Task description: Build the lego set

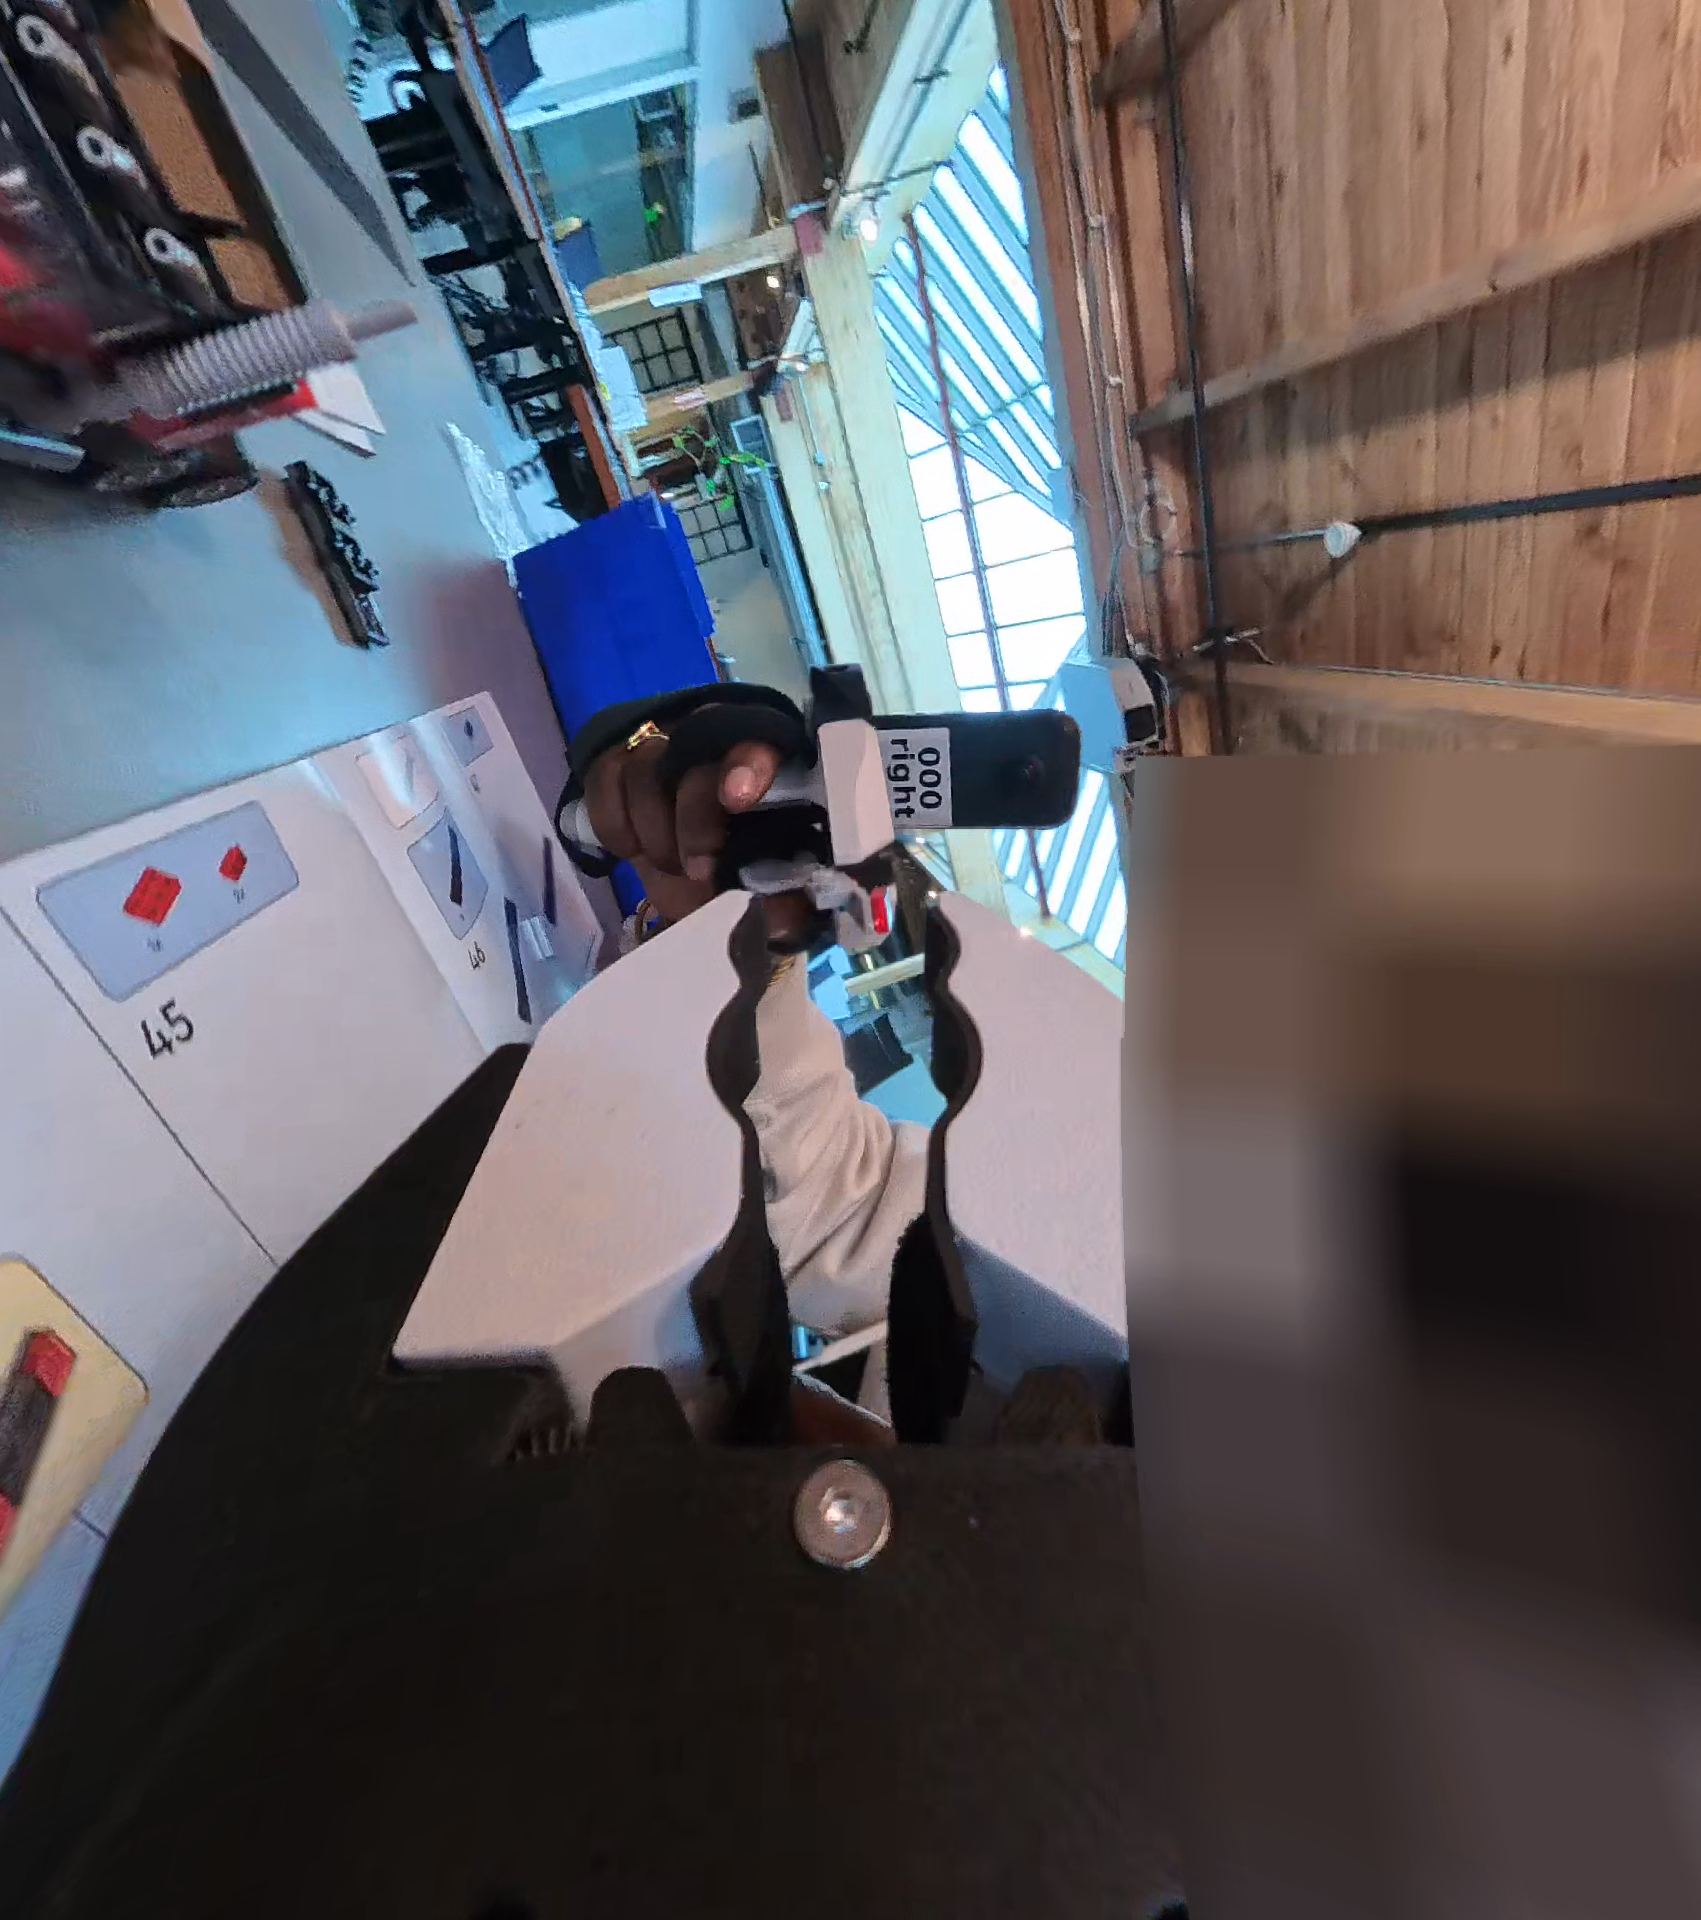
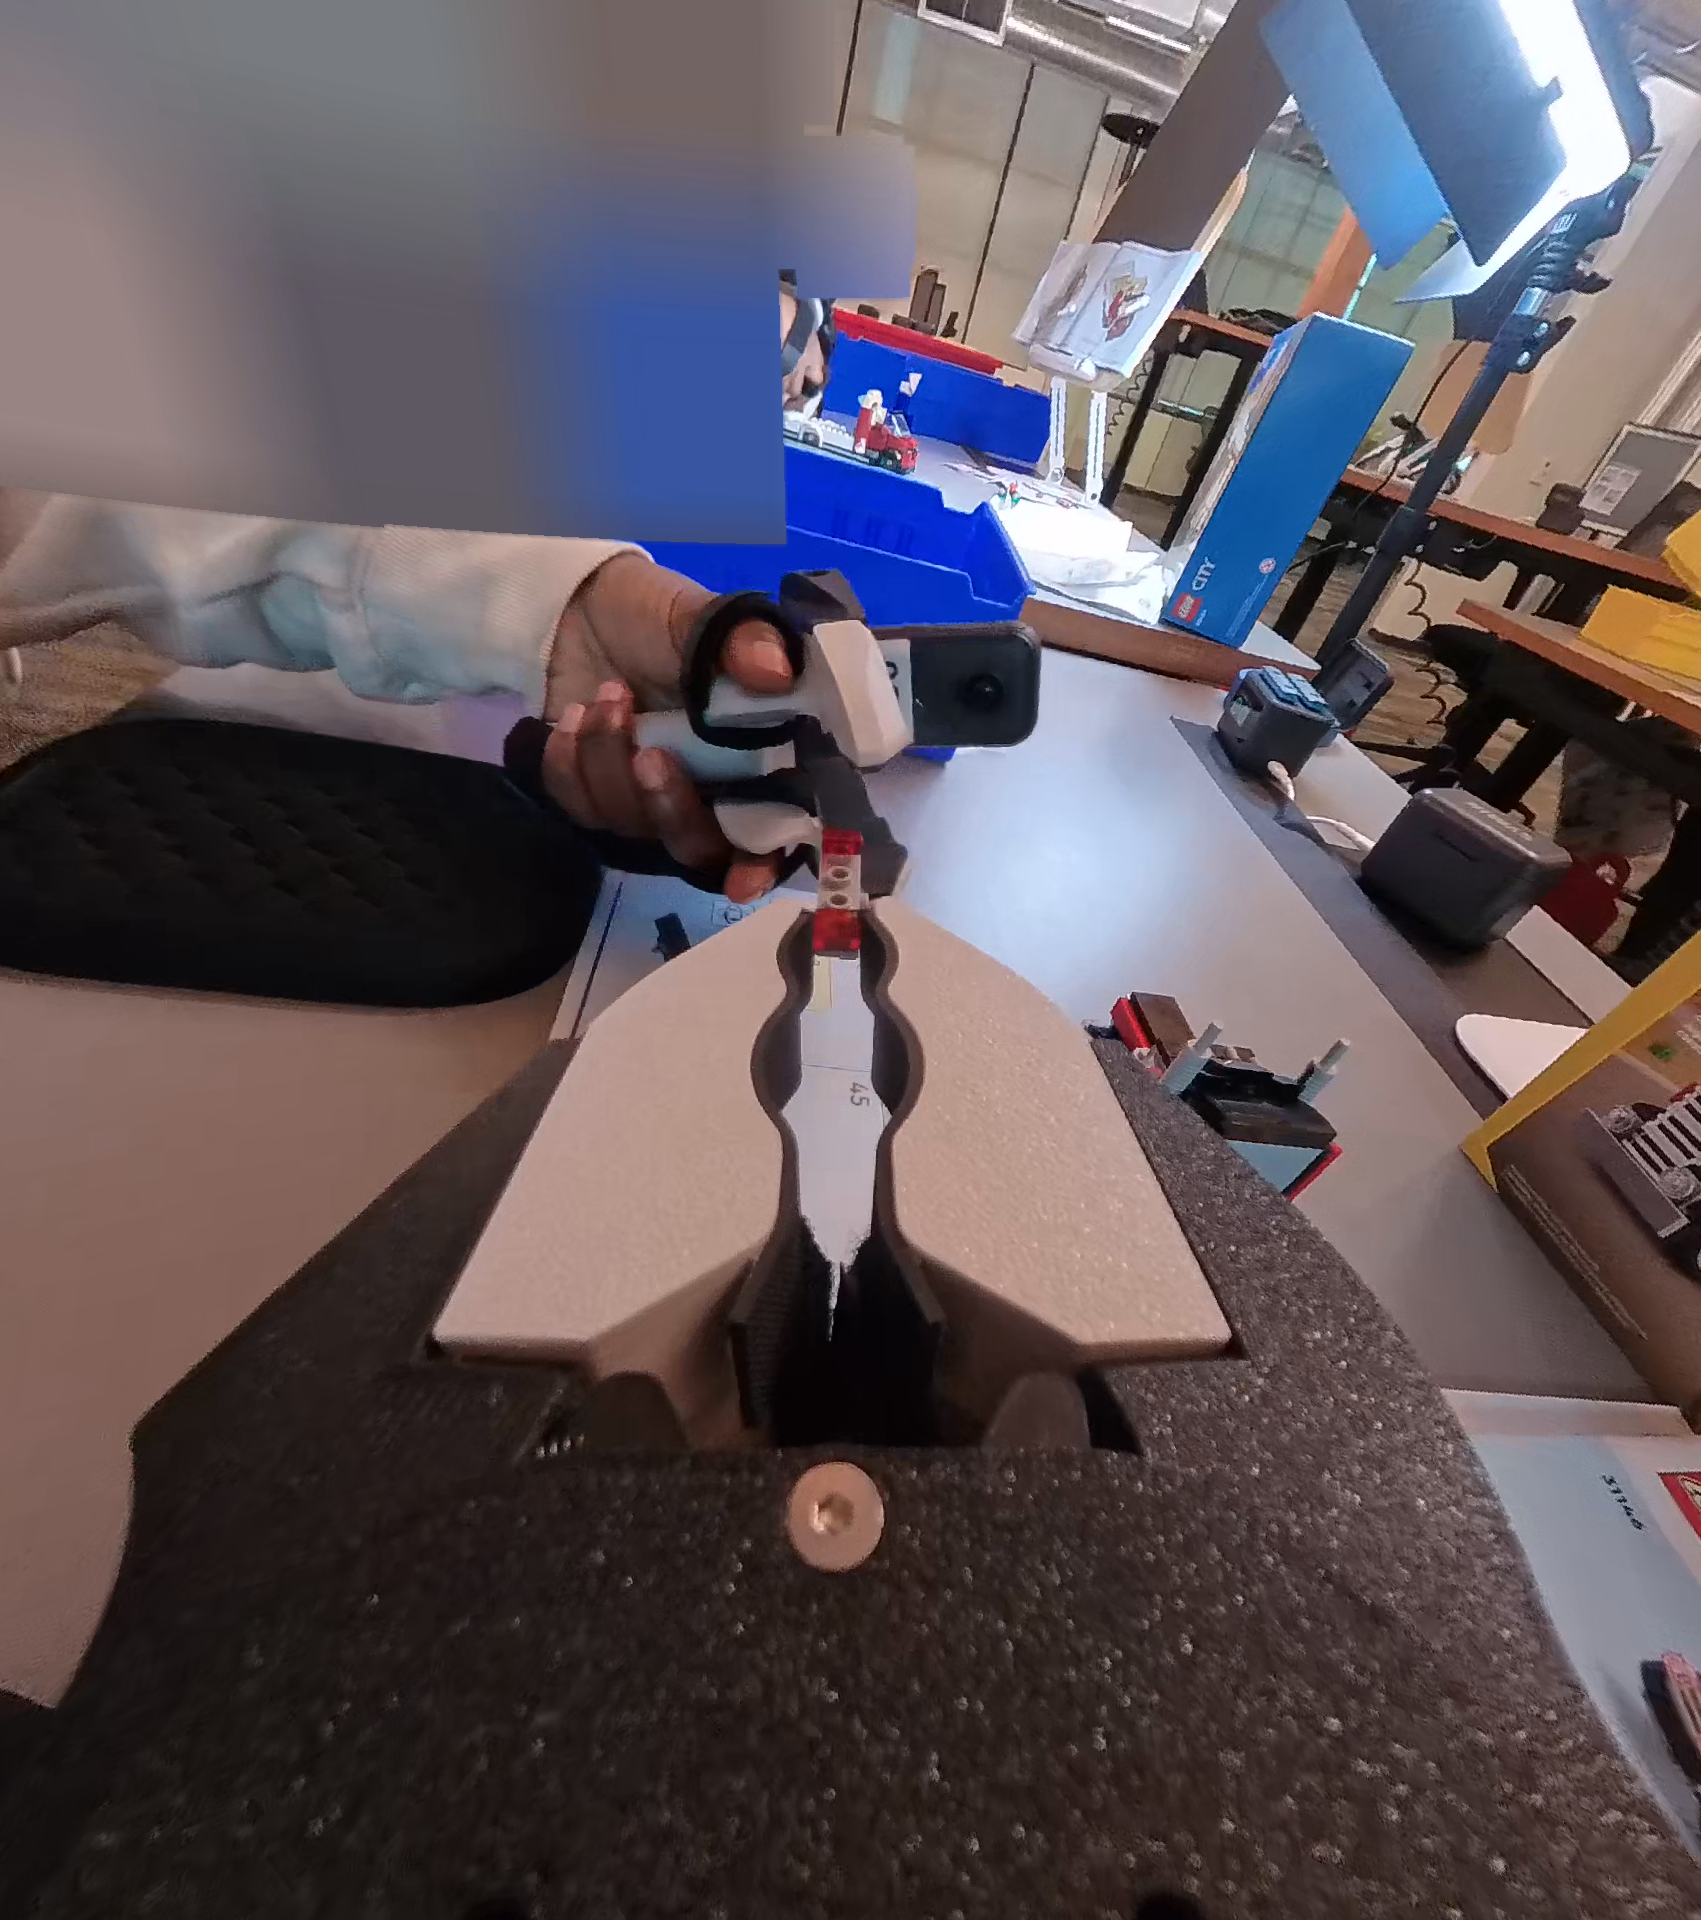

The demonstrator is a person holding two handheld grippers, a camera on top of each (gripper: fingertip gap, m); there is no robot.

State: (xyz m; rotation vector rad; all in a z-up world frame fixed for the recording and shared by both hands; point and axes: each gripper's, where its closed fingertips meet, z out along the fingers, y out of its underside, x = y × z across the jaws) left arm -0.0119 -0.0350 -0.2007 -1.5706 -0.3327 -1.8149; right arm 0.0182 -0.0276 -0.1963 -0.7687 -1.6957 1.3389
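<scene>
A small lego assembly [image 2: 841, 883], a grey studded brick with a red piece at each end, hangs in the air above the table. My right gripper [image 2: 839, 925] is shut on its lower red end. My left gripper [image 2: 835, 862] reaches down over its upper red end. In the left wrist view the left gripper [image 1: 846, 920] has its jaws apart, with the assembly [image 1: 872, 916] between the tips and a gap showing beside it. The right gripper [image 1: 825, 894] meets it there. The open instruction booklet [image 1: 202, 1039] lies below. The partly built truck [image 2: 1230, 1081] stands to the right.
A black cushioned pad [image 2: 233, 862] lies at the left. A yellow-edged lego box [image 2: 1656, 1143] and a second booklet [image 2: 1677, 1621] are at the right. Grey cases [image 2: 1459, 862], a blue bin [image 2: 887, 561] and a lamp stand [image 2: 1397, 520] are behind. A black plate part [image 1: 337, 551] lies near the truck. The gap from one gripper's tips to the other's is roughly 4 cm.
</scene>
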